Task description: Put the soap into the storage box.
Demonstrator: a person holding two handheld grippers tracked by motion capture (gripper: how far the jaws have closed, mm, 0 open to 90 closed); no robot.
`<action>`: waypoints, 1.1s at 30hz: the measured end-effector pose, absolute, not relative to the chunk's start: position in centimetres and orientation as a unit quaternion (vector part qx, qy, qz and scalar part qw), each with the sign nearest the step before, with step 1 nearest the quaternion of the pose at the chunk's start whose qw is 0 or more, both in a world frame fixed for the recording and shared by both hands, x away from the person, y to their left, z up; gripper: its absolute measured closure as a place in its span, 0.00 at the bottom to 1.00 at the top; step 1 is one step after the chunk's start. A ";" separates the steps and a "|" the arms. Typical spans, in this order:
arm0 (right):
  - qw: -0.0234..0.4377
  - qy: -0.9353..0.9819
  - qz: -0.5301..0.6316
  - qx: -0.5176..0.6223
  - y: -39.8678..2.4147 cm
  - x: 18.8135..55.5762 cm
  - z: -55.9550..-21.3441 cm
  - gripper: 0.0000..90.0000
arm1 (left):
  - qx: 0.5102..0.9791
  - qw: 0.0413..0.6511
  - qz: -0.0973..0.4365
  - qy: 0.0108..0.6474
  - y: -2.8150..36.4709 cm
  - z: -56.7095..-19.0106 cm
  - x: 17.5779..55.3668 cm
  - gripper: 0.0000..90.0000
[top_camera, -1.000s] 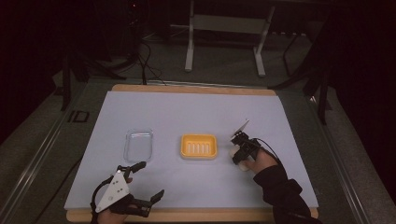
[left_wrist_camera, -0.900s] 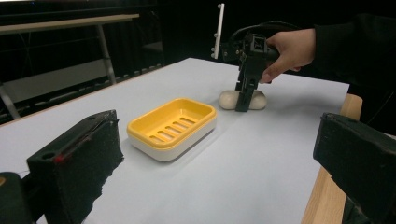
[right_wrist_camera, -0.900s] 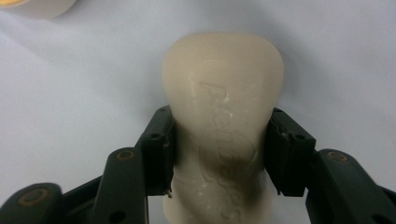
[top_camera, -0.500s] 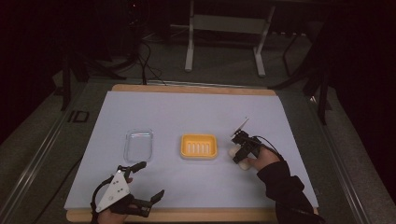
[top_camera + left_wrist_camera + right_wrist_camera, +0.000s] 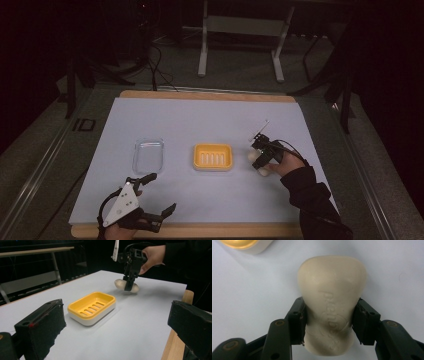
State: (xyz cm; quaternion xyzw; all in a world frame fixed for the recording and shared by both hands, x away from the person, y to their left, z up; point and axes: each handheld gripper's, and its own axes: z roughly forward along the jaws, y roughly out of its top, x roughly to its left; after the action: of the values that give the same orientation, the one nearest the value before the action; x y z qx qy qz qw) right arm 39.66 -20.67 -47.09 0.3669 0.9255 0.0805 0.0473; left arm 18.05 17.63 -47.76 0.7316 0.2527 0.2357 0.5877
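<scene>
right gripper (image 5: 258, 161) clamped across soap bar (image 5: 331, 302) waist, likely for a secure lift | soap on table just right of yellow soap dish (image 5: 213, 156) | left gripper (image 5: 152, 195) open, empty, parked near table edge, clear lid (image 5: 149, 155) untouched

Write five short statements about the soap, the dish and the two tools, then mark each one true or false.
1. The right tool is clamped on the bar of soap. True.
2. The soap lies inside the yellow soap dish. False: it is beside the dish, in the tool's grip.
3. The left tool holds the clear lid. False: its jaws are open and empty, near the table's front edge.
4. The dish is empty. True.
5. The clear lid covers the dish. False: it lies apart on the table.
</scene>
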 end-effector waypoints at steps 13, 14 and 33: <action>0.049 0.958 0.098 0.266 -20.8 40.1 -46.8 0.55 | 0.732 0.588 0.236 0.252 17.6 -47.8 18.1 0.01; 0.053 0.959 0.101 0.258 -20.9 40.3 -46.8 0.55 | 0.732 0.588 0.236 0.252 17.6 -47.8 18.1 0.01; 0.013 0.991 0.065 0.119 -20.5 41.2 -47.2 0.55 | 0.732 0.589 0.233 0.252 17.6 -47.8 18.1 0.01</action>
State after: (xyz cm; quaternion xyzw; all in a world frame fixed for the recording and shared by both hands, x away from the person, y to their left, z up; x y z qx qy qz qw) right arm 41.20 -20.51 -47.22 0.1194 0.9906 0.0649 0.0125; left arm 18.06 17.61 -47.80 0.7317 0.2519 0.2330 0.5889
